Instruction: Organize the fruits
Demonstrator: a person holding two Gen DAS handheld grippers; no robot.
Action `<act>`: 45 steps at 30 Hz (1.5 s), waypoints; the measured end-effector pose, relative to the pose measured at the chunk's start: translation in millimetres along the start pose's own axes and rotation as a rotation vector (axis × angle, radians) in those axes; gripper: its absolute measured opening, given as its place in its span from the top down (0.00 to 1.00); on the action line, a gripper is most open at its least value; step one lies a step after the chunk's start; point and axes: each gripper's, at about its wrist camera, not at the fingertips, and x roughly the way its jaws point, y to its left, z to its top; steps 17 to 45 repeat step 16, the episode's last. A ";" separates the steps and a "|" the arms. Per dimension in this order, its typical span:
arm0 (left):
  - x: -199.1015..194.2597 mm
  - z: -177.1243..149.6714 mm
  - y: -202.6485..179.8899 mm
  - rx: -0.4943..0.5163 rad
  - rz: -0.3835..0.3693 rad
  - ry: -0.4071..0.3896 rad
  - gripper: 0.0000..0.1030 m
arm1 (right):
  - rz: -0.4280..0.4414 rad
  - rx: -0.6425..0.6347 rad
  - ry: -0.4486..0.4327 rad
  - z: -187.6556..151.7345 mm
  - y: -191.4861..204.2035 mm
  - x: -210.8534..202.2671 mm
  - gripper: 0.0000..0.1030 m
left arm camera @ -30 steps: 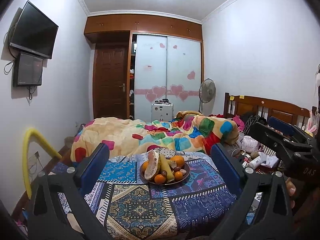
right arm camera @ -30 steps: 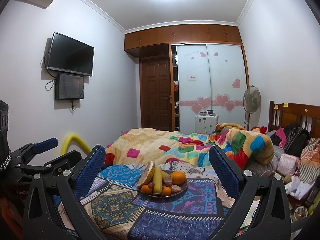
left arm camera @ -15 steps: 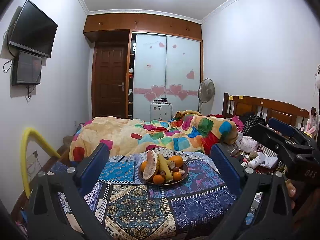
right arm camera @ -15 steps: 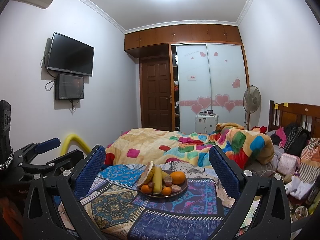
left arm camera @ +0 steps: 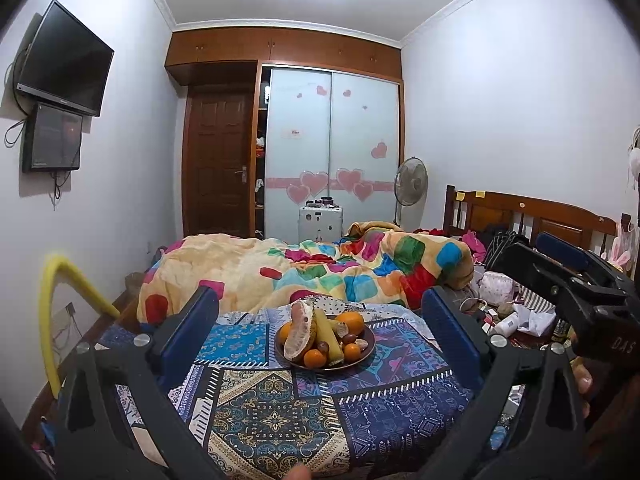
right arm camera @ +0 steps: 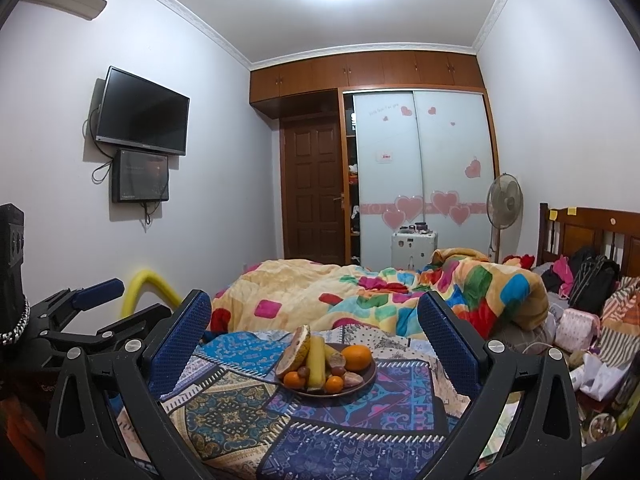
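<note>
Both the left gripper (left arm camera: 320, 320) and right gripper (right arm camera: 314, 320) gape empty before the fruit plate (left arm camera: 370, 346), the quilt (left arm camera: 320, 268) heaped behind.

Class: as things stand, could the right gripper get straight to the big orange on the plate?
Probably yes: the right gripper has its jaws wide open, and the big orange sits exposed at the plate's right edge.

Bright overhead ceiling glare, sharp focus, strong fisheye bending, dark corners.
</note>
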 end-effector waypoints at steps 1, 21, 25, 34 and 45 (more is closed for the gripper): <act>0.1 -0.1 0.1 -0.003 -0.006 0.003 0.00 | 0.000 0.000 -0.001 0.0 0.0 -0.3 0.00; -3.0 1.1 -2.7 0.008 -0.010 -0.004 0.00 | -0.006 -0.002 0.007 -0.4 0.0 0.0 0.00; -3.0 1.1 -2.7 0.008 -0.010 -0.004 0.00 | -0.006 -0.002 0.007 -0.4 0.0 0.0 0.00; -3.0 1.1 -2.7 0.008 -0.010 -0.004 0.00 | -0.006 -0.002 0.007 -0.4 0.0 0.0 0.00; -3.0 1.1 -2.7 0.008 -0.010 -0.004 0.00 | -0.006 -0.002 0.007 -0.4 0.0 0.0 0.00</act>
